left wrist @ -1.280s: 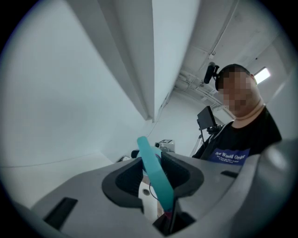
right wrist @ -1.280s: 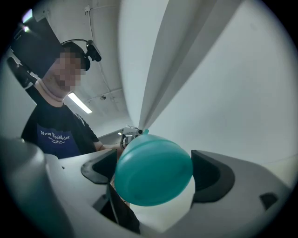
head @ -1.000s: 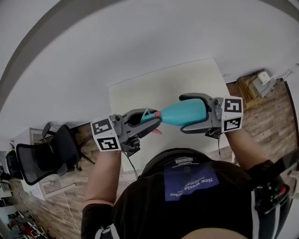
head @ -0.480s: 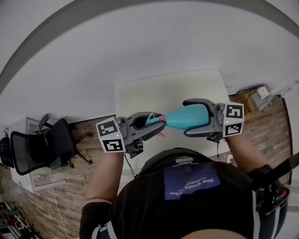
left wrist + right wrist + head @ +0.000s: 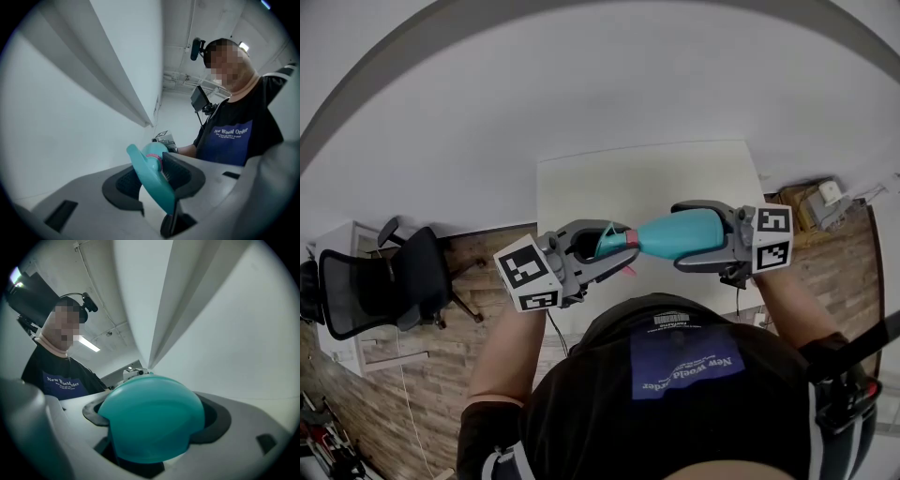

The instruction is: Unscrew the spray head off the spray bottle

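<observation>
View from above of a person in a black shirt (image 5: 675,412), its blue patch printed "New World Order" in white. Teal spray bottle (image 5: 684,234) held level in the air over the near edge of a white table (image 5: 581,187) — not touching it. Right hand-held gripper (image 5: 680,236) clamped around the bottle's wide body, rounded base filling its own view. Left hand-held gripper (image 5: 617,248) closed to a middling width on the spray head (image 5: 612,240), pads against the teal shroud beside the pink collar (image 5: 630,242). Spray head seated on the bottle's neck. Black-and-white square markers on each gripper's cube. Black office chair (image 5: 366,291) on wooden floor (image 5: 403,394), left of the table.
</observation>
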